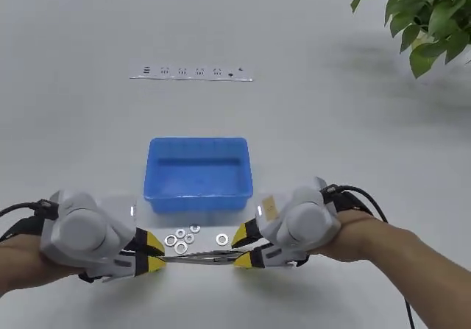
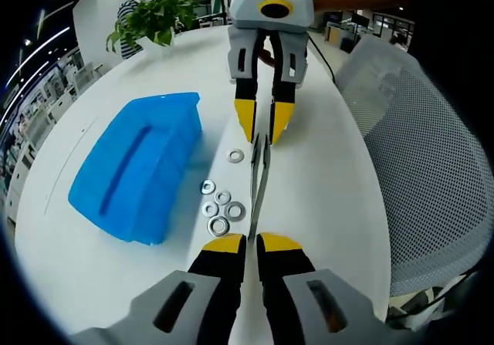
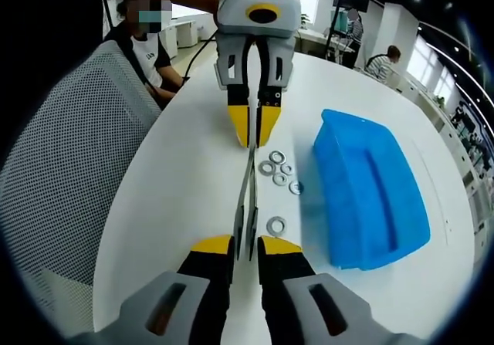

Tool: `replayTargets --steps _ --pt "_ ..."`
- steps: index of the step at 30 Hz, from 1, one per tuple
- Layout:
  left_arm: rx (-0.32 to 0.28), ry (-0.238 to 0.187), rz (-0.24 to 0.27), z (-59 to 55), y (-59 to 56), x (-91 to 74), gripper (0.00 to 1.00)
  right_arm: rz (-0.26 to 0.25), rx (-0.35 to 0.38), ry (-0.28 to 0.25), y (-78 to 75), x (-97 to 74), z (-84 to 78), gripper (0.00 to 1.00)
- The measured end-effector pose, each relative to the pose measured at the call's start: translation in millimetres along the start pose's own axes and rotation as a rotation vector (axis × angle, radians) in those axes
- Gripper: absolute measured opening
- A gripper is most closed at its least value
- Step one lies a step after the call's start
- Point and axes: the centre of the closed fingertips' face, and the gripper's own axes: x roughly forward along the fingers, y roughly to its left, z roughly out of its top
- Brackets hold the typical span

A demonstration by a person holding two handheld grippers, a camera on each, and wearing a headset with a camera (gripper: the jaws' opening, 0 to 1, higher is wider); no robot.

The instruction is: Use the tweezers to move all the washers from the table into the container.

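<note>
Thin metal tweezers (image 1: 199, 257) lie level just above the white table, held at both ends. My left gripper (image 1: 156, 254) is shut on their narrow end (image 2: 252, 225). My right gripper (image 1: 241, 248) is shut on the wider end, where the two arms (image 3: 246, 214) stand slightly apart. Several washers (image 1: 181, 239) lie in a cluster beside the tweezers, with one washer (image 1: 222, 238) apart. The blue container (image 1: 199, 173) sits just beyond them. In the left gripper view the cluster of washers (image 2: 220, 210) lies left of the tweezers; in the right gripper view the washers (image 3: 276, 167) lie to their right.
A white power strip (image 1: 191, 72) lies far back on the table. A potted plant (image 1: 423, 16) leans in at the back right. A mesh chair (image 3: 69, 152) stands by the table's near edge, and people sit in the background.
</note>
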Motion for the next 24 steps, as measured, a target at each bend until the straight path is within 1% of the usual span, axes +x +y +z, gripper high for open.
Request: replayTargets --steps 4,7,10,15,20,24 --pt "0.005 0.011 -0.007 -0.9 0.1 3.7 0.09 -0.001 0.002 0.013 -0.5 2.5 -2.0 0.12" --pt "0.002 0.006 -0.004 0.8 2.2 5.0 0.07 0.005 0.001 0.016 0.8 3.9 -2.1 0.11" --pt "0.001 0.005 -0.009 1.0 2.0 4.9 0.07 0.006 0.002 0.020 1.1 5.3 -2.9 0.11" --pt "0.019 0.007 -0.009 1.2 2.0 4.3 0.06 0.003 0.004 0.018 0.9 5.5 -2.0 0.11" --pt "0.030 0.000 -0.018 6.9 -1.8 -1.0 0.06 0.001 0.005 0.019 1.2 5.4 -1.5 0.12" --pt "0.030 -0.003 -0.037 14.0 -5.7 -7.3 0.06 -0.002 0.006 0.010 1.2 5.5 0.8 0.12"
